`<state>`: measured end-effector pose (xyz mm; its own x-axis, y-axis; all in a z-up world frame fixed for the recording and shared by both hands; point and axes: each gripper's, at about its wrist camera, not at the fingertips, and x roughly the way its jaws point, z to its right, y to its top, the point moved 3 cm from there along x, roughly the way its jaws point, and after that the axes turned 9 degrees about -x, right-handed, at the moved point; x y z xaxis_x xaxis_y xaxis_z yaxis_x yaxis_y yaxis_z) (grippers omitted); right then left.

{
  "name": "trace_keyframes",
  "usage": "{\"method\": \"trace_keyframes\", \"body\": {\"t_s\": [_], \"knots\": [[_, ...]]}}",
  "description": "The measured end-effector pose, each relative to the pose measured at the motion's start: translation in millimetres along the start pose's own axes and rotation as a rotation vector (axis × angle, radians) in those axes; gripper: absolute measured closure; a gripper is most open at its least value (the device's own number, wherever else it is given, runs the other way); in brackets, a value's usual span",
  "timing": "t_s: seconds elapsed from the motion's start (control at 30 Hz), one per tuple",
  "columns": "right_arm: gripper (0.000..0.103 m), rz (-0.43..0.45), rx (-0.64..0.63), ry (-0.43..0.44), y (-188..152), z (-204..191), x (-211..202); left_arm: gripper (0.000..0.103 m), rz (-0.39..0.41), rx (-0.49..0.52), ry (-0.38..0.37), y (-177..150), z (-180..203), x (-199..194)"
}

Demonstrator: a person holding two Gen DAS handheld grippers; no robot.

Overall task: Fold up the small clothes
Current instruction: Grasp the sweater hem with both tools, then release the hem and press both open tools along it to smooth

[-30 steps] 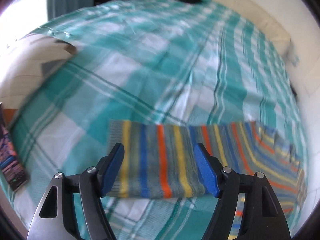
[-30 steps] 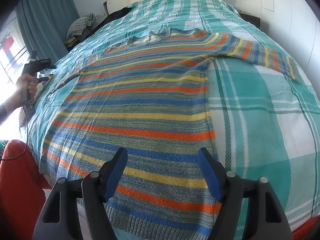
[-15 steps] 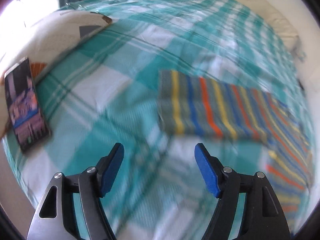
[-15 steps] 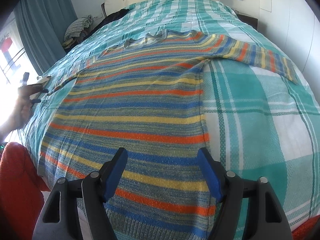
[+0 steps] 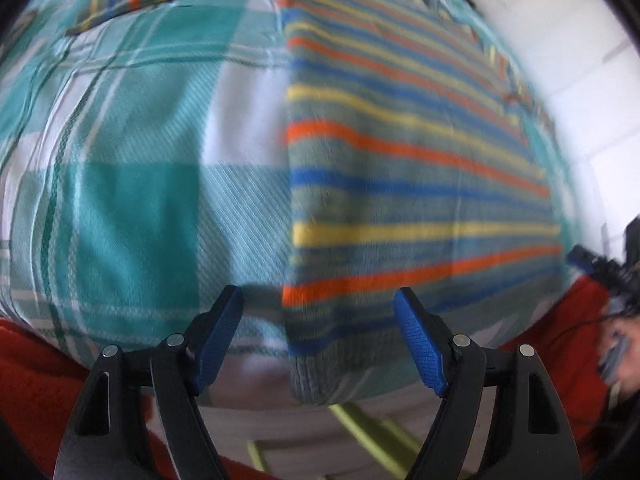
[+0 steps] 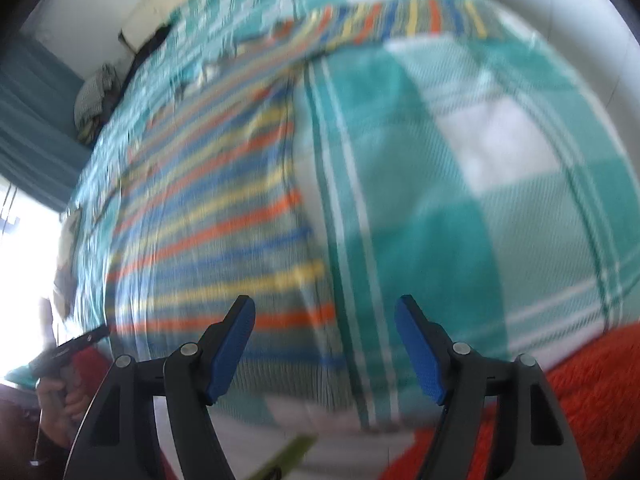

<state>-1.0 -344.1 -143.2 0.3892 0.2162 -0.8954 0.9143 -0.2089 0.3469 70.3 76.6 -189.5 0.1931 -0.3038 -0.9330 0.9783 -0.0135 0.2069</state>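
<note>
A striped sweater (image 5: 400, 168) in blue, orange, yellow and grey lies flat on the teal plaid bedcover (image 5: 132, 208), sleeves spread. In the blurred left wrist view my left gripper (image 5: 318, 300) hovers over the hem's left corner at the bed's near edge. Its jaws are opening, and the pads touch nothing. My right gripper (image 6: 325, 304) stands open above the right side seam of the sweater (image 6: 208, 240) near the hem, nothing held. Each view shows the other gripper in a hand: the left gripper (image 6: 68, 354) and the right gripper (image 5: 596, 268).
Red fuzzy fabric (image 6: 580, 400) lies below the bed's near edge on both sides. A yellow-green object (image 5: 368, 420) shows on the floor. A heap of clothes (image 6: 94, 100) and a teal curtain (image 6: 28, 120) stand at the far left, with the headboard beyond.
My left gripper swept from the left sleeve's end across the bedcover to the hem's left corner; the phone and pillow left its view. My right gripper shifted right, onto the side seam.
</note>
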Motion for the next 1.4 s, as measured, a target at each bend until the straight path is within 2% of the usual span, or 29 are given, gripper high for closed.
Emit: {"method": "trace_keyframes", "body": {"t_s": [0.07,0.17,0.2,0.23,0.27,0.3,0.33,0.37,0.5,0.6,0.77,0.93,1.0,1.03,1.07,1.1,1.13,1.17,1.2,1.3,1.4], "knots": [[0.031,-0.091,-0.058,-0.005,-9.7,-10.1,14.9,0.023,0.014,0.036,0.046,-2.3,8.8,0.3],[0.031,-0.133,-0.141,-0.061,-14.4,-22.9,30.2,0.024,0.021,0.028,0.054,-0.8,12.3,1.2],[0.031,-0.132,-0.159,-0.068,-13.0,-26.6,32.5,0.031,0.026,0.024,0.06,-0.6,12.2,0.9],[0.037,-0.124,-0.171,-0.064,-11.9,-29.6,33.1,0.038,0.032,0.023,0.07,-2.0,11.4,0.2],[0.057,-0.122,-0.18,-0.064,-11.1,-31.6,33.1,0.057,0.033,0.026,0.074,-2.9,11.0,-1.2],[0.069,-0.127,-0.184,-0.068,-11.1,-32.4,33.2,0.083,0.028,0.026,0.067,-5.3,9.2,-1.5],[0.094,-0.132,-0.179,-0.066,-11.7,-31.8,33.7,0.097,0.013,0.021,0.047,-5.9,7.2,-1.2],[0.097,-0.139,-0.172,-0.059,-12.0,-31.1,33.4,0.097,0.005,0.016,0.031,-8.9,6.6,-1.6],[0.098,-0.143,-0.195,-0.07,-13.9,-38.4,17.5,0.099,0.011,0.026,0.026,-12.7,0.5,-18.9],[0.098,-0.149,-0.189,-0.076,-15.9,-35.1,3.8,0.099,-0.001,0.022,0.052,-13.8,-4.4,-17.2],[0.099,-0.216,-0.125,-0.096,-24.4,-22.3,30.5,0.099,-0.035,0.024,0.105,-10.4,-2.8,3.1],[0.098,-0.216,-0.135,-0.127,-24.3,-27.1,35.6,0.098,-0.027,0.035,0.124,-10.5,6.5,6.1],[0.098,-0.214,-0.13,-0.127,-24.6,-28.7,35.1,0.092,-0.024,0.039,0.135,-12.2,8.1,4.2],[0.094,-0.214,-0.123,-0.126,-25.7,-28.3,33.3,0.092,-0.026,0.04,0.141,-13.8,8.9,2.7],[0.082,-0.221,-0.113,-0.129,-27.2,-27.2,31.3,0.087,-0.029,0.043,0.142,-15.1,12.4,2.2],[0.075,-0.225,-0.103,-0.132,-28.1,-24.8,29.1,0.072,-0.028,0.043,0.152,-16.9,13.0,-0.1],[0.059,-0.223,-0.087,-0.133,-29.2,-23.7,26.1,0.061,-0.023,0.039,0.165,-18.5,13.8,-3.7],[0.048,-0.217,-0.07,-0.136,-30.2,-21.5,21.1,0.042,-0.01,0.033,0.179,-20.2,13.3,-8.9],[0.045,-0.207,-0.059,-0.14,-31.2,-17.1,14.7,0.035,0.011,0.025,0.189,-21.4,12.8,-16.3],[0.045,-0.133,-0.035,-0.184,-25.8,-6.6,-12.7,0.033,0.078,-0.006,0.193,-20.1,11.3,-40.2],[0.044,0.041,-0.032,-0.264,-11.2,-5.8,-46.8,0.029,0.173,-0.032,0.2,-8.0,8.9,-65.3]]}}
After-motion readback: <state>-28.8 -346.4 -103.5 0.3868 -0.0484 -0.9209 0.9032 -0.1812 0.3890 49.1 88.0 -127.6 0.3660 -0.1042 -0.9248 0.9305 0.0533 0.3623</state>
